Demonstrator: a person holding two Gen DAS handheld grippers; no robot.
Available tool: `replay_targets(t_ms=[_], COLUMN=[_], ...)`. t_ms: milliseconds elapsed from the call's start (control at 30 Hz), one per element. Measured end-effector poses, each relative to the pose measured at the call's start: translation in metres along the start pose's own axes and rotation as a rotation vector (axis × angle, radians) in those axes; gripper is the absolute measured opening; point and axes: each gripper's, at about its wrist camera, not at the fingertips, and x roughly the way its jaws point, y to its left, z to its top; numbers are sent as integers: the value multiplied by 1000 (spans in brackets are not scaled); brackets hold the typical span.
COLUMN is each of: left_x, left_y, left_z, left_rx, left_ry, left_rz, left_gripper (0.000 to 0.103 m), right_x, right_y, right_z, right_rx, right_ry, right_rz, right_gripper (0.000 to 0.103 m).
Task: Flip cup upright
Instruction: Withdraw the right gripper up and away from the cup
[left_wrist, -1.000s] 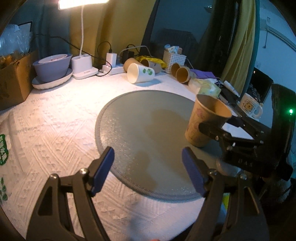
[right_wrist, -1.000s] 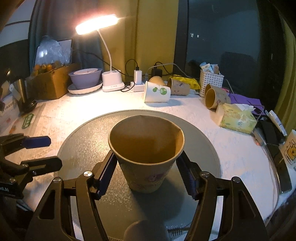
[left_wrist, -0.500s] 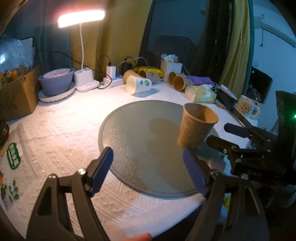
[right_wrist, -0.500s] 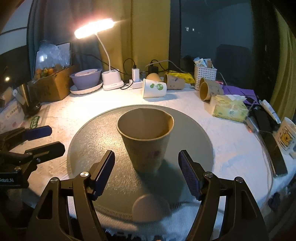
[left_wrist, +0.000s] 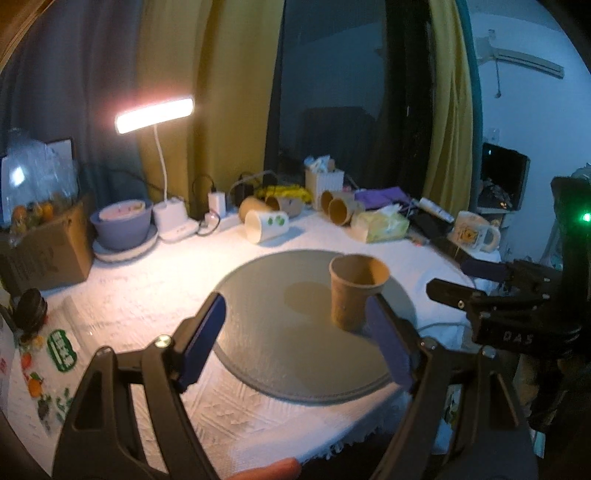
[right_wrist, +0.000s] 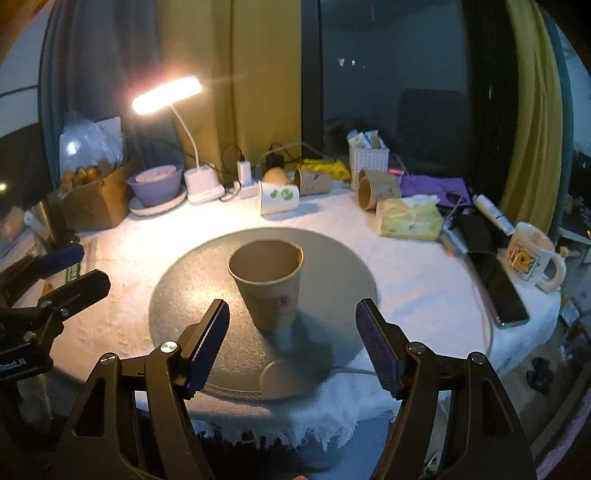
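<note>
White-clothed table (right_wrist: 424, 280), lamp-lit, clutter along its far edge. Round grey mat (right_wrist: 184, 295) at centre. Brown paper cup (right_wrist: 267, 282): upright, mouth up, rim slightly dented, faint floral print, standing at the mat's 2 o'clock in the left view. Right gripper (right_wrist: 291, 341): released, now drawn back clear of the cup; flip judged complete. Left gripper (left_wrist: 295, 341): fingers spread, empty.

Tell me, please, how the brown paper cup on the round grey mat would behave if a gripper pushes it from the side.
The brown paper cup stands upright on the round grey mat and looks empty, so it is probably very light. Its base is narrower than its mouth, so a push near the rim would likely tip it. The thin paper wall, already slightly uneven at the rim, would probably dent under a firm squeeze.
</note>
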Motion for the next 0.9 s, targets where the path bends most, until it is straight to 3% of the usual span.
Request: replay_targets(t_ms=[367, 900], left_x=[-28, -57], left_y=[-11, -18], left_z=[18, 32], left_rx=[36, 55], left_ry=[-76, -151], left_rz=[-12, -37], left_gripper=[80, 80], right_x=[-48, -87], right_y=[8, 18], right_z=[16, 29], right_rx=[-25, -59], right_ry=[-84, -169], right_rz=[-2, -6], right_gripper=[74, 74])
